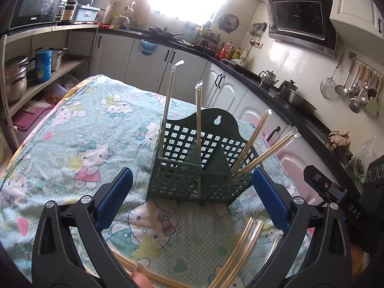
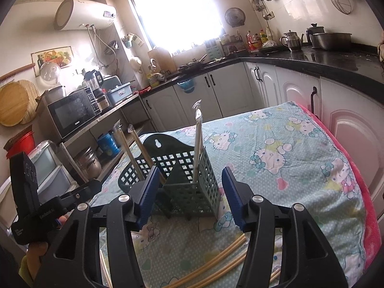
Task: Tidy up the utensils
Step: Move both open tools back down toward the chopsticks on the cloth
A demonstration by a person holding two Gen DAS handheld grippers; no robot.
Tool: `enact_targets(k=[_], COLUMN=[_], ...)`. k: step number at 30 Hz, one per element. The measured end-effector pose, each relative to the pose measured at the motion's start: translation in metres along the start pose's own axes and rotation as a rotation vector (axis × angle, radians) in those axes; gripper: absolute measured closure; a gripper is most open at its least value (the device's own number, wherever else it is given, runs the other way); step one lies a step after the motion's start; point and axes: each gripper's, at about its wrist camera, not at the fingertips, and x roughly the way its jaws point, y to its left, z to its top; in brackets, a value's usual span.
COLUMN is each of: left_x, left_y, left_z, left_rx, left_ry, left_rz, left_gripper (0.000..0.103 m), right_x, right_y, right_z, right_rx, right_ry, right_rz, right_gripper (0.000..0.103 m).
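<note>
Near the table's front edge, green caddy (image 1: 192, 180) upright, both grippers' jaws apart, empty, flanking it.

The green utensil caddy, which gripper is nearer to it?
Right. The right gripper has its open fingers almost against the green utensil caddy; the left gripper, also open, sits slightly further back.

One green utensil basket (image 1: 189, 177) stands on the bench (image 1: 72, 132). Four wrapped chopstick pairs (image 1: 198, 122) stick up out of it: one at the left, one in the middle, two leaning at the right. Loose pairs (image 1: 240, 247) lie in front, at least three; the exact count is hidden. Two grippers face it, each with two blue fingers (image 1: 115, 199).
</note>
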Motion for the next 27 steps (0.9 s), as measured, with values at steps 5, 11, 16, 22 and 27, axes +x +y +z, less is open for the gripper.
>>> enact_targets(k=[5,11,16,22,27], left_x=[-0.009,-0.019,-0.031,-0.04,-0.047], left_y=[0.002,0.006,0.012,0.02,0.025], left_z=[-0.006,-0.011,-0.018,-0.024,-0.033], left_rx=[0.001,-0.002,-0.012,-0.028,-0.034], left_ry=[-0.001,-0.004,-0.009,-0.009,-0.004], left_rz=[0.003,0.009,0.016,0.028,0.039], left_gripper=[0.012,0.012,0.012,0.012,0.012], right_x=[-0.008,-0.015,-0.019,-0.023,-0.025], right_y=[0.003,0.008,0.013,0.017,0.021], right_z=[-0.006,-0.013,-0.02,-0.029,-0.038], right_rx=[-0.01,-0.017,-0.029,-0.039,-0.046], right_ry=[0.009,0.024,0.04,0.059,0.076], right_rz=[0.007,0.011,0.018,0.021,0.022], right_gripper=[0.05,0.05,0.05,0.05,0.05])
